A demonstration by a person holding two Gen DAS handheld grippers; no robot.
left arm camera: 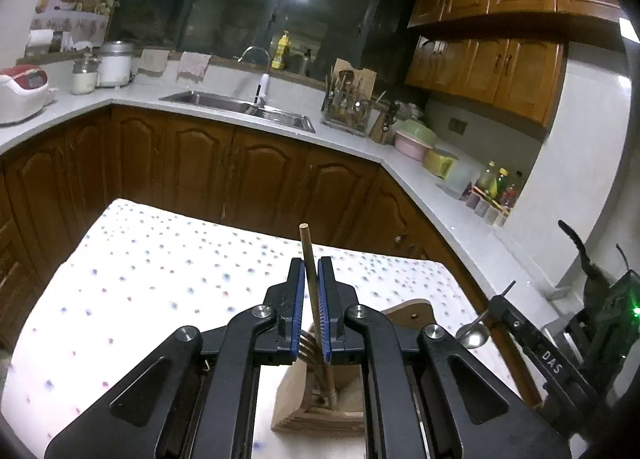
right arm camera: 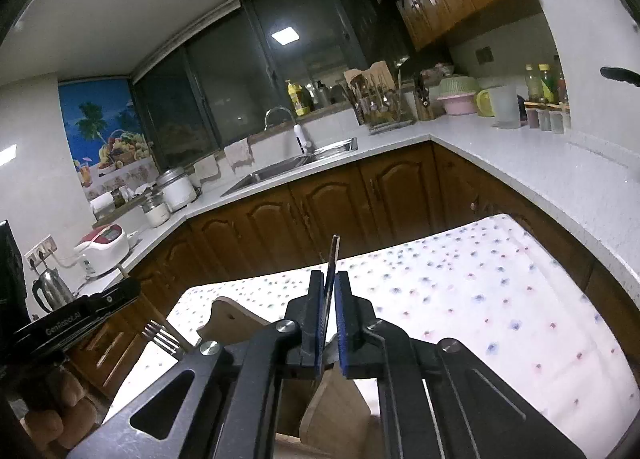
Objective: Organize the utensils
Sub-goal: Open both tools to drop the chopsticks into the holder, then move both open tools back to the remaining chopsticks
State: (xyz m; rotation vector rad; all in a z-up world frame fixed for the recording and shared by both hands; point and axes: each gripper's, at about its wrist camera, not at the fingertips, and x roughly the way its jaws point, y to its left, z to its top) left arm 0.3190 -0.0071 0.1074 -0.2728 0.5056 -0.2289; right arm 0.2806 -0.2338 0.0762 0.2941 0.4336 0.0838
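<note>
My left gripper point(left arm camera: 312, 265) is shut on a wooden chopstick point(left arm camera: 308, 255) that stands upright, its lower end down in a wooden utensil holder point(left arm camera: 320, 403) on the table. A metal fork point(left arm camera: 310, 351) stands in the same holder, tines up. My right gripper point(right arm camera: 330, 279) is shut on the thin flat handle of a metal spoon point(right arm camera: 333, 259); its bowl point(left arm camera: 473, 335) shows in the left wrist view, just right of the holder. The holder point(right arm camera: 232, 319) and the fork point(right arm camera: 162, 335) also show in the right wrist view, low and to the left.
The table carries a white dotted cloth point(left arm camera: 160, 279). Behind it runs an L-shaped counter with brown cabinets point(left arm camera: 200, 163), a sink point(left arm camera: 240, 107), a utensil rack point(left arm camera: 346, 107), stacked bowls point(left arm camera: 416, 139), bottles point(left arm camera: 494, 187) and a rice cooker point(left arm camera: 22, 91).
</note>
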